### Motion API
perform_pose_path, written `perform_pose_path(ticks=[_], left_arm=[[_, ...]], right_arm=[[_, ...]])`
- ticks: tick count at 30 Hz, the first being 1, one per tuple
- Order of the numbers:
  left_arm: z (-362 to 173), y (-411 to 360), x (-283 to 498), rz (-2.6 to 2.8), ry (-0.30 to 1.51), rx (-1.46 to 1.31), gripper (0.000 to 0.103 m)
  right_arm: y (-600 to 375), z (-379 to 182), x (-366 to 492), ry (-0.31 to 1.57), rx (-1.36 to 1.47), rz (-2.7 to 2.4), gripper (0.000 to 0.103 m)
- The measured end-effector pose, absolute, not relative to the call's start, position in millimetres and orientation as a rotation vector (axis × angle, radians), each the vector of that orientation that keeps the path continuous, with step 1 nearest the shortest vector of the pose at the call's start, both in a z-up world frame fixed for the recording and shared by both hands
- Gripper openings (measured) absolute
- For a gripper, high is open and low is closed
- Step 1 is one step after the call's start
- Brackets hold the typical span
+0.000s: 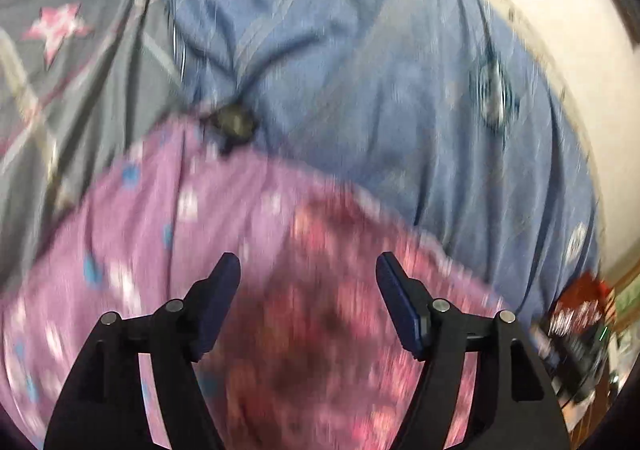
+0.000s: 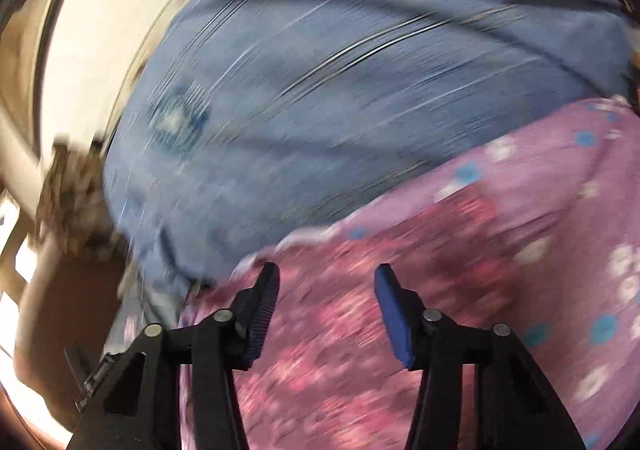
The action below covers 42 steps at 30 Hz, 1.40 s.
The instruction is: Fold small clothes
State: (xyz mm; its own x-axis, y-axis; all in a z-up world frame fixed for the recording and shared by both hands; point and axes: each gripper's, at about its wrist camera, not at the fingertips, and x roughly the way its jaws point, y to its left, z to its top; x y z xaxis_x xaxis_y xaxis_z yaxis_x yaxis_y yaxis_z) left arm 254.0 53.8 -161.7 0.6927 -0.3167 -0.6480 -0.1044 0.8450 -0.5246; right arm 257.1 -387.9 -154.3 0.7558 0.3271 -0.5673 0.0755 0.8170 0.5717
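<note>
We are looking first at the largest thing, the blue cloth [image 1: 380, 70], which is spreading beyond both claws and is filling the far half of each view; whether a desk or a bed is lying under it, we cannot tell. At the far left of the left claw a grey cloth with a pink star [image 1: 60, 30] is lying beside the blue one.

The task's thing, the pink garment [image 1: 168, 218] with white and blue flowers, is lying directly under and in front of both claws, on top of the blue cloth. A darker pink patterned part [image 2: 360, 310] of it is sitting just between and ahead of the jaws of the right claw; if it is a folded layer or a second small piece, the blur is not letting us say.

The left claw [image 1: 308, 270] is standing wide, with nothing between its pads. The right claw [image 2: 326, 278] is standing somewhat narrower but also apart, and it is holding nothing; the garment is only below it.

In our judgement, both claws are preparing to take an edge of the garment. Both pictures are strongly smeared, so the hands seem to be moving fast. The risk is that a claw is closing on the blue cloth together with the pink one, or is catching only one layer, so the fold is coming out crooked.
</note>
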Motion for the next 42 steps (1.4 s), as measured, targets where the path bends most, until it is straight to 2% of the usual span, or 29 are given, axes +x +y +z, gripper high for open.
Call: perform_pose_path(ticks=[4, 7, 14, 19, 23, 27, 31, 35, 39, 41, 42], left_arm=[[-185.9, 17.2, 238.3, -0.091, 0.876, -0.373, 0.07], [-200.8, 2.2, 242.6, -0.083, 0.946, -0.246, 0.07], [-210.5, 9.3, 252.5, -0.123, 1.022, -0.26, 0.07], [-214.1, 12.8, 257.5, -0.166, 1.048, -0.249, 0.071], [-212.9, 16.9, 262.9, -0.172, 1.045, -0.251, 0.07], [-197.8, 19.1, 256.6, -0.149, 0.976, -0.235, 0.07], [-197.1, 16.7, 252.6, -0.14, 0.981, -0.222, 0.071], [-208.2, 8.3, 251.2, -0.118, 1.019, -0.153, 0.071], [-212.3, 2.0, 250.8, -0.112, 1.004, -0.087, 0.072], [-213.9, 1.9, 250.8, -0.108, 1.008, -0.075, 0.075], [-214.0, 2.3, 250.9, -0.107, 1.009, -0.077, 0.075]], right_arm=[[-294.7, -160.2, 272.2, 0.836, 0.456, 0.249, 0.039], [-235.3, -172.9, 292.5, 0.903, 0.341, 0.294, 0.039], [-152.8, -231.1, 372.0, 1.067, 0.309, 0.358, 0.039], [-134.1, -253.7, 429.9, 1.088, 0.281, 0.284, 0.039], [-151.6, -237.7, 437.8, 1.008, 0.358, 0.256, 0.039], [-188.6, -204.2, 393.0, 0.917, 0.358, 0.237, 0.04], [-249.8, -177.3, 331.9, 0.854, 0.344, 0.151, 0.042], [-315.5, -181.2, 289.3, 0.872, 0.363, 0.04, 0.042], [-392.2, -210.8, 255.7, 0.862, 0.472, -0.129, 0.04], [-423.4, -231.7, 248.0, 0.875, 0.521, -0.219, 0.031], [-434.4, -237.9, 244.6, 0.871, 0.567, -0.229, 0.016]])
